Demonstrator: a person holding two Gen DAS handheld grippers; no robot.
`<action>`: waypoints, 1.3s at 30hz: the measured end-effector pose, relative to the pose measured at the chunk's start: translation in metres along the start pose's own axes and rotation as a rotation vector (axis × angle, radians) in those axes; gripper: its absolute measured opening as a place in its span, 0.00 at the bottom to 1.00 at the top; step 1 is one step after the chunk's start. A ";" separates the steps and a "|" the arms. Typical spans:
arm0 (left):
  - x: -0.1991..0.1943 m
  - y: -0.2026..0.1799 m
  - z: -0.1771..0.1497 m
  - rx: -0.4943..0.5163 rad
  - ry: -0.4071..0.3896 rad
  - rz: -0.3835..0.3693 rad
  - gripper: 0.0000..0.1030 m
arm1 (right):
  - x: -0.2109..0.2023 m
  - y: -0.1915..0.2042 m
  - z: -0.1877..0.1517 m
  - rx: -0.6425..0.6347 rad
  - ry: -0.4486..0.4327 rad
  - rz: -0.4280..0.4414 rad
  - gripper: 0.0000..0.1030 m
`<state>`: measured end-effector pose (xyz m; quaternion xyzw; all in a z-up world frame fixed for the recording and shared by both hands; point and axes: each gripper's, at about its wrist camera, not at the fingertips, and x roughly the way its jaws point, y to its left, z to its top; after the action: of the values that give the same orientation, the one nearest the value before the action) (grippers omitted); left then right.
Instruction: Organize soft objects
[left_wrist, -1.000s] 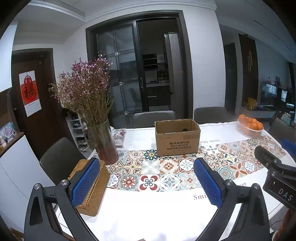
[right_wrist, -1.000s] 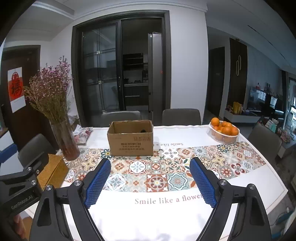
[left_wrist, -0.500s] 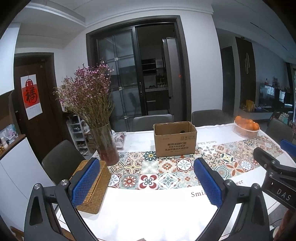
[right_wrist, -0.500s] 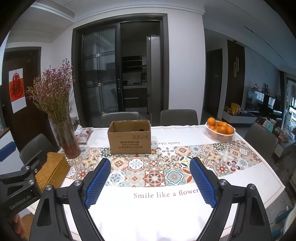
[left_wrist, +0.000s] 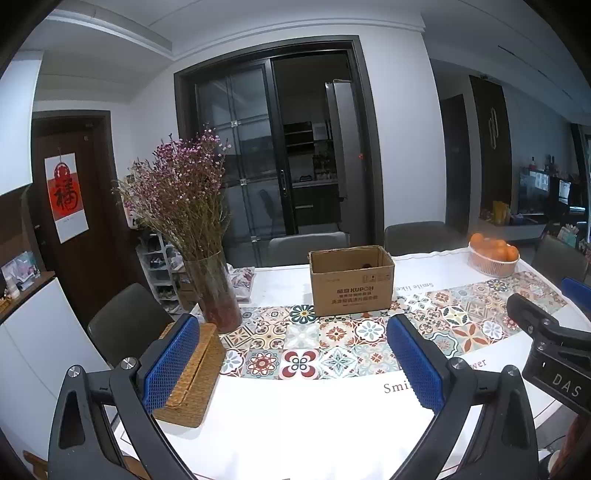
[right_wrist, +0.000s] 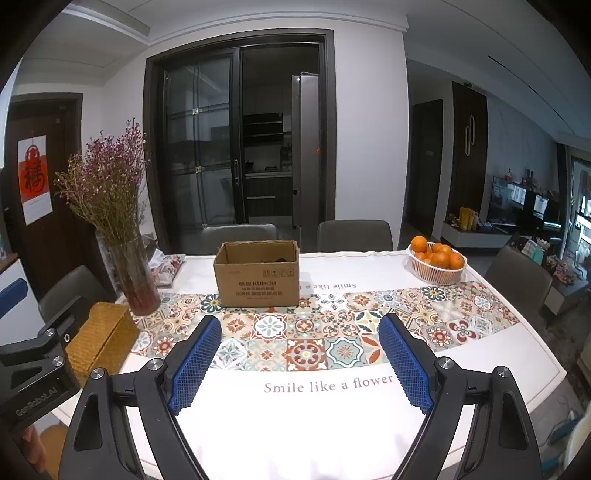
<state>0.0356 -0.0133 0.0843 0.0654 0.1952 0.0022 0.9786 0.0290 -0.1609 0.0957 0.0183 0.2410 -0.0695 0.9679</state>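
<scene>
Here, both the left gripper (left_wrist: 291, 365) and right gripper (right_wrist: 299, 360) hang wide open and empty over the worktop's near edge. The cardboard box (right_wrist: 257, 272), presumably meant for collecting, stands mid-worktop; a floral soft pouch (right_wrist: 167, 268) lies near the far-left corner.

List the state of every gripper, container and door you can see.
left gripper: open, empty
right gripper: open, empty
cardboard box: upright, top flaps open
fruit basket: filled with oranges
vase: upright, holding dried flowers
woven box: lid closed
sliding glass door: partly open
</scene>
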 end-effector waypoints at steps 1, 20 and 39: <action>0.000 -0.001 0.000 0.001 0.000 0.001 1.00 | 0.000 0.000 0.000 0.001 0.001 0.001 0.86; -0.001 -0.005 -0.001 0.014 -0.009 0.005 1.00 | -0.001 -0.008 0.000 0.004 -0.001 0.000 0.86; -0.003 -0.005 -0.001 0.013 -0.005 -0.002 1.00 | -0.004 -0.011 0.001 0.004 -0.007 -0.009 0.86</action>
<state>0.0320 -0.0181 0.0842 0.0715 0.1930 -0.0001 0.9786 0.0247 -0.1713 0.0979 0.0190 0.2377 -0.0744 0.9683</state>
